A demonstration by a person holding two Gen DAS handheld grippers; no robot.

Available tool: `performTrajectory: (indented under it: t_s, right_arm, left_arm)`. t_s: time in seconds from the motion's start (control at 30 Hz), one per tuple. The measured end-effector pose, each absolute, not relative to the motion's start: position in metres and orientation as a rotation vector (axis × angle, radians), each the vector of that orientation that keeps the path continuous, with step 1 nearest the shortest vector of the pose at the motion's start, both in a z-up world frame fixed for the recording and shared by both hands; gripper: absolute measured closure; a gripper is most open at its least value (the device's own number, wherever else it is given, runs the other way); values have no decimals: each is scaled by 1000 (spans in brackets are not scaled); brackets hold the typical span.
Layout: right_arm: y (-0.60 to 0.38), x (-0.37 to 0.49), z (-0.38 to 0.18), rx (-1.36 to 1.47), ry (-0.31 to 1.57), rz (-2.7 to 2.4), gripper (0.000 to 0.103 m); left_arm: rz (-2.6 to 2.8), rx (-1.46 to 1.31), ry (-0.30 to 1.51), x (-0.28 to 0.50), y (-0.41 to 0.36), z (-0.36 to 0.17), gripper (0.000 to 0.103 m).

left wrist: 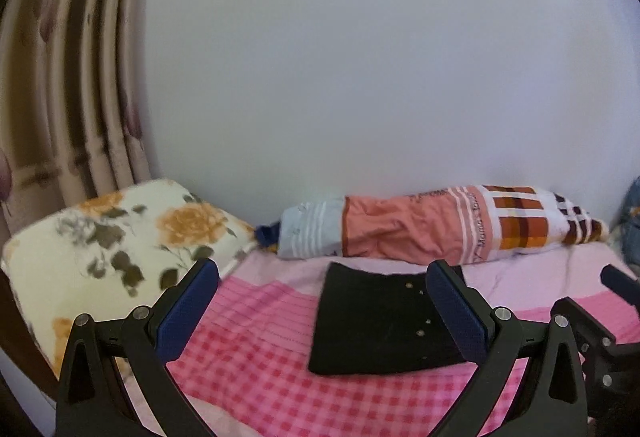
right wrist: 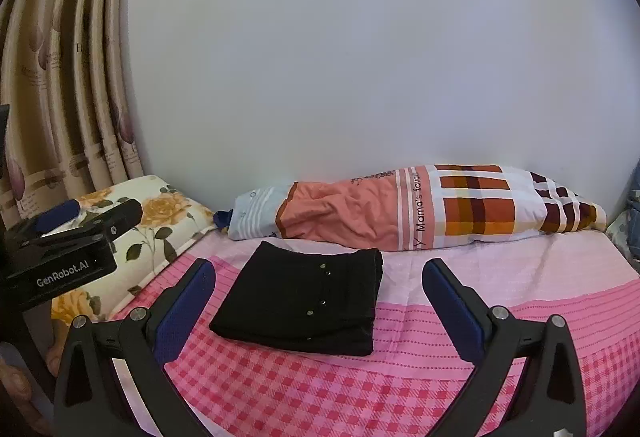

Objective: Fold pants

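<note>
The black pants point(left wrist: 380, 321) lie folded into a flat, squarish bundle on the pink checked bed sheet point(left wrist: 260, 377), with small metal studs showing on top. They also show in the right wrist view point(right wrist: 308, 305). My left gripper point(left wrist: 324, 277) is open and empty, held just short of the bundle's near edge. My right gripper point(right wrist: 320, 273) is open and empty, also above the bed in front of the pants. The left gripper's body point(right wrist: 72, 249) shows at the left of the right wrist view.
A rolled quilt point(right wrist: 420, 209) in peach, white and plaid lies along the wall behind the pants. A floral pillow point(left wrist: 100, 249) sits at the left by the curtain point(left wrist: 72, 77). The pink sheet point(right wrist: 500, 277) extends to the right.
</note>
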State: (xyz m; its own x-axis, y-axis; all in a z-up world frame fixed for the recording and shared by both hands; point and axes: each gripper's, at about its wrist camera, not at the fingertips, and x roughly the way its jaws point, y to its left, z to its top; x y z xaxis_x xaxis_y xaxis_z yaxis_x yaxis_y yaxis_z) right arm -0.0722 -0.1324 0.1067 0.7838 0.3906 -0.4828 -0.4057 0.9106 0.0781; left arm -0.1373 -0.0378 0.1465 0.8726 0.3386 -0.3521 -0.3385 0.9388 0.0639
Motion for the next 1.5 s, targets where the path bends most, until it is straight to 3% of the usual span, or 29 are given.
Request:
performTrajectory:
  t_s: [1.5]
  right_arm:
    - [-116, -68, 84, -58, 601, 397, 0]
  left_arm:
    - [269, -92, 513, -114, -33, 102, 0]
